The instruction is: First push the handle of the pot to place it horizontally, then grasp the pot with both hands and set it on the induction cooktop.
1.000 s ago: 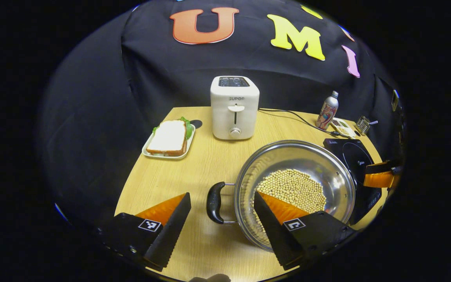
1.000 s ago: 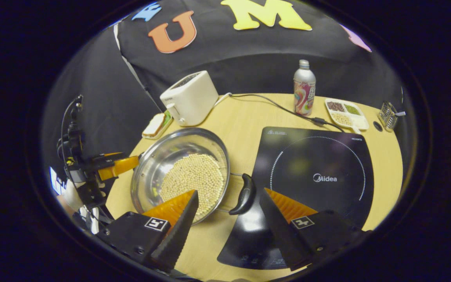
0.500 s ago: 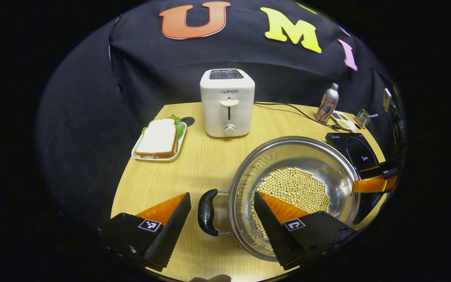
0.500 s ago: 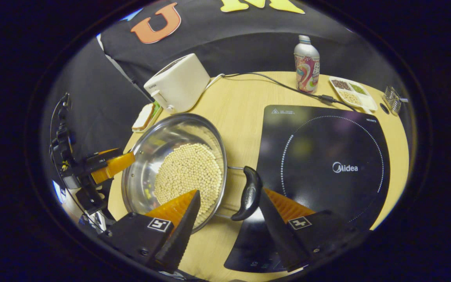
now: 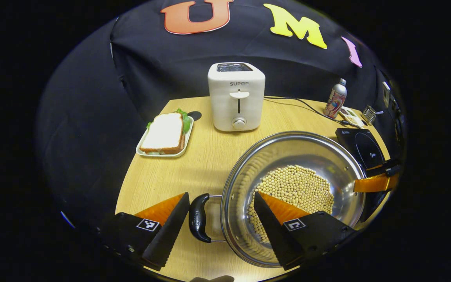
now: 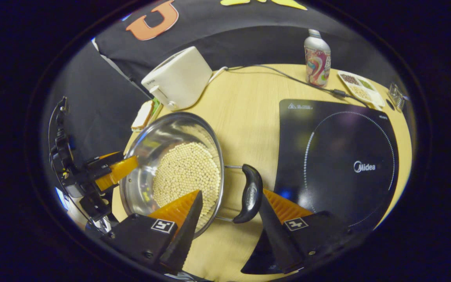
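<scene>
Sitting on the wooden table (image 5: 210, 149) just beside the cooktop (image 6: 339, 156), the pot (image 5: 292, 188) of beans lies with its two black handles on a line across the table, one toward each gripper. The left gripper (image 5: 221, 219) is spread wide around the near handle (image 5: 198, 217) and rim. The right gripper (image 6: 229, 219) is spread wide around the opposite handle (image 6: 249, 194), neither pinching.

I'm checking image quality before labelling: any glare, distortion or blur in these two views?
Left gripper view: sharp, fisheye bends the table edge, soft sheen inside the pot. Right gripper view: pale reflections on the glossy induction cooktop, toaster leans from distortion, no motion blur.
</scene>
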